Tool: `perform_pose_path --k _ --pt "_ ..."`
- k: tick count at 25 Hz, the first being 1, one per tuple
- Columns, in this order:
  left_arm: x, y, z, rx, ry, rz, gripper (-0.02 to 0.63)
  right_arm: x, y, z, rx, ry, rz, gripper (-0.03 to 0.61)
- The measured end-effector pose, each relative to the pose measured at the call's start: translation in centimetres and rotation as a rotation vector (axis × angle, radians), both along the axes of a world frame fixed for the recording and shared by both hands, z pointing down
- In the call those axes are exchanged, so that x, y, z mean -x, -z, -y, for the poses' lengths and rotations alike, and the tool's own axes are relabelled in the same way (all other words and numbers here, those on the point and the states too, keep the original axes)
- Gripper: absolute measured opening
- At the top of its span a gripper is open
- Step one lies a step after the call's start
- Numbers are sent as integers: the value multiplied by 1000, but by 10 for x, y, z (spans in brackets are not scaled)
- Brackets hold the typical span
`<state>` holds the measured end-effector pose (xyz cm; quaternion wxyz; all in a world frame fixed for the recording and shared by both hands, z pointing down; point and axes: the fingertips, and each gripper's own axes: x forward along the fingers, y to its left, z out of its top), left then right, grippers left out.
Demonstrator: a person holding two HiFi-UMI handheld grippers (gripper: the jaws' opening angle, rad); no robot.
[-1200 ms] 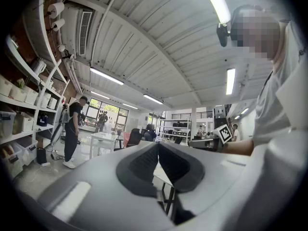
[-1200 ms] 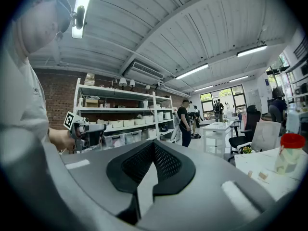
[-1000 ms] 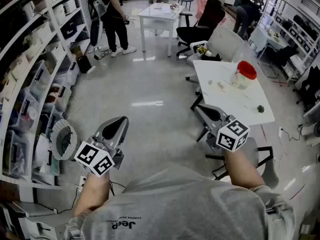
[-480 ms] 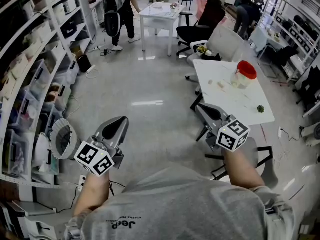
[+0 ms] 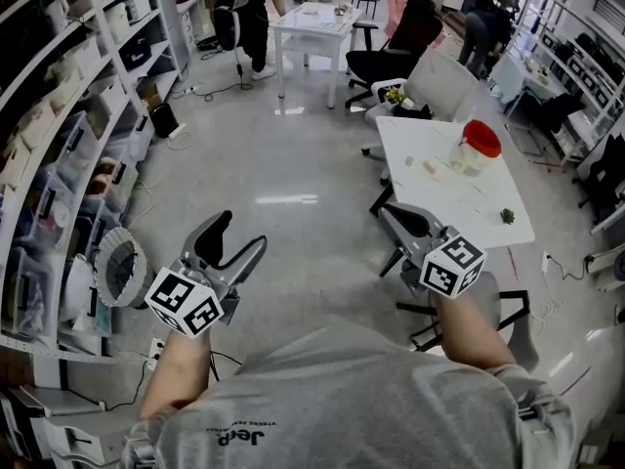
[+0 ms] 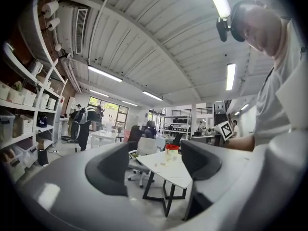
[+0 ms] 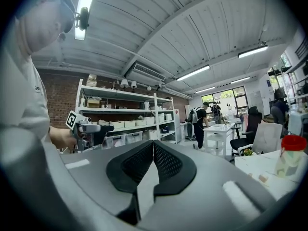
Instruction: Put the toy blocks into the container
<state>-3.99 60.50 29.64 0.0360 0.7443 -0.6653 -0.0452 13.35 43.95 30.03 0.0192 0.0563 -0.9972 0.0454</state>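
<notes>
Two grippers are held level above the grey floor [image 5: 283, 164], apart from the white table [image 5: 459, 203]. The left gripper [image 5: 239, 237] is seen with its jaws spread wide. They have just been opening, and nothing is caught between them. The right gripper [image 5: 398, 218] is seen with its jaws pressed together, and nothing is held in them. The container [image 5: 477, 147], clear with a red lid, is stood near the table's far right corner. A few small pale pieces [image 5: 430, 167] are scattered just beside it, toward the table's middle. They are probably the toy blocks, though they are too small to be made out surely. A small green object [image 5: 508, 214] is set near the table's near right corner. White shelving [image 5: 59, 164] is ranged along the left of the room.
</notes>
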Motion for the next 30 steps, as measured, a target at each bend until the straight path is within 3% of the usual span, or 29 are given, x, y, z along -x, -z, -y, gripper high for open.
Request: perform_pose_path --k 18,23,30 --pt "-77 6 66 -4 20 -12 371 -61 2 69 3 62 21 6" --pt "-53 2 78 6 13 -13 371 -37 -2 83 6 55 22 6" --pt "32 -8 118 -26 -59 -24 371 43 2 107 -39 17 15 6"
